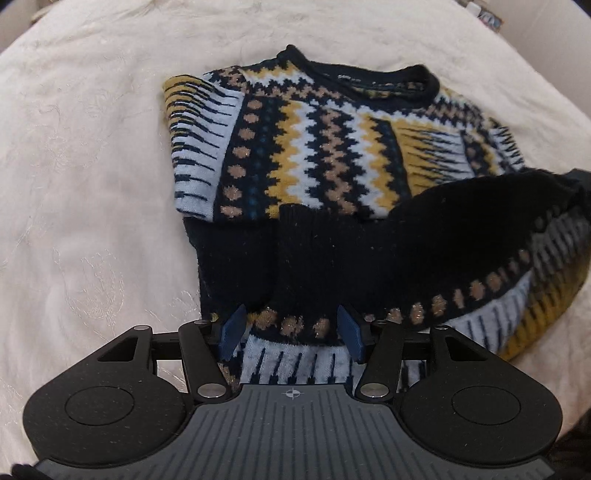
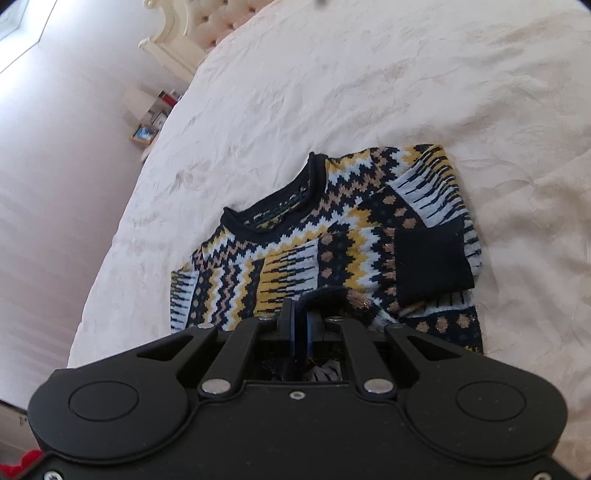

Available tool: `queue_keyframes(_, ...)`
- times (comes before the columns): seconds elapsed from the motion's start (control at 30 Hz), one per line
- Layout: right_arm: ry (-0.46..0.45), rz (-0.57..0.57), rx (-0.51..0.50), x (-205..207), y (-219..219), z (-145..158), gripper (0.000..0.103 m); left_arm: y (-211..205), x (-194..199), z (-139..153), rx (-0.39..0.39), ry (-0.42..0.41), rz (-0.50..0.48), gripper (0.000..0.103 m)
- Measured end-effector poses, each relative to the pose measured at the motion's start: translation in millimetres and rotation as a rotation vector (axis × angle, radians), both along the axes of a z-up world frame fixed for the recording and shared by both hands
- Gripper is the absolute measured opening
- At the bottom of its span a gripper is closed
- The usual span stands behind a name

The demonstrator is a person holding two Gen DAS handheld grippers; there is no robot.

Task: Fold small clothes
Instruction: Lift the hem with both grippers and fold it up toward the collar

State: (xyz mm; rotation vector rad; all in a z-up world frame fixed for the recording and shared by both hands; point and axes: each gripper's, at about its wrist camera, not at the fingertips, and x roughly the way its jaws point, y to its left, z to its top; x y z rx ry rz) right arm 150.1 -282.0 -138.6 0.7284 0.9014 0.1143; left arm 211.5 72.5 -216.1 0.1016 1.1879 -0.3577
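A small knitted sweater [image 1: 325, 147] with navy, yellow, white and tan zigzags lies on the cream bedspread [image 1: 92, 184], collar away from me, both sleeves folded in over the chest. My left gripper [image 1: 291, 328] is open, its blue pads either side of the sweater's bottom hem, which lies between them. My right gripper [image 2: 300, 325] is shut on the sweater's hem and lifts that side off the bed; the raised hem curves up at the right of the left wrist view [image 1: 517, 229]. The sweater also shows in the right wrist view [image 2: 332, 236].
The bedspread [image 2: 369, 92] stretches all round the sweater. A cream headboard [image 2: 184, 33] stands at the far end. A small shelf with picture frames [image 2: 147, 122] is beside the bed on the left, next to a pale wall.
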Motion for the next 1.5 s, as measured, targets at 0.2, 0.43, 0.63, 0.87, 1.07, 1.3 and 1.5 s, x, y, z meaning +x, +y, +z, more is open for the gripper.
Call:
queue_keyframes(0.2, 0.018, 0.053, 0.020, 4, -8, -6, 0.014, -9, -13, 5, 0.003, -0.091, 0.016, 0.005)
queue_keyframes(0.43, 0.006, 0.074, 0.048, -4, -13, -3, 0.014, 0, -36, 58, -0.031, -0.231, 0.116, 0.005)
queue_keyframes(0.63, -0.067, 0.039, 0.052, -1, -24, 21, 0.014, 1, -16, 117, -0.089, -0.380, 0.133, 0.005)
queue_keyframes(0.87, -0.134, -0.007, 0.050, 55, -44, 33, 0.014, -17, 59, 126, -0.108, -0.429, 0.142, 0.005)
queue_keyframes(1.07, -0.048, -0.037, 0.057, 111, -53, 0, 0.014, -35, 104, 85, -0.048, -0.361, 0.132, 0.005)
queue_keyframes(1.3, 0.070, -0.031, 0.049, 151, -54, -45, 0.015, -35, 126, 48, 0.009, -0.271, 0.153, 0.005)
queue_keyframes(1.5, 0.125, -0.054, 0.054, 165, -60, -64, 0.020, -34, 142, 30, 0.041, -0.215, 0.153, 0.005)
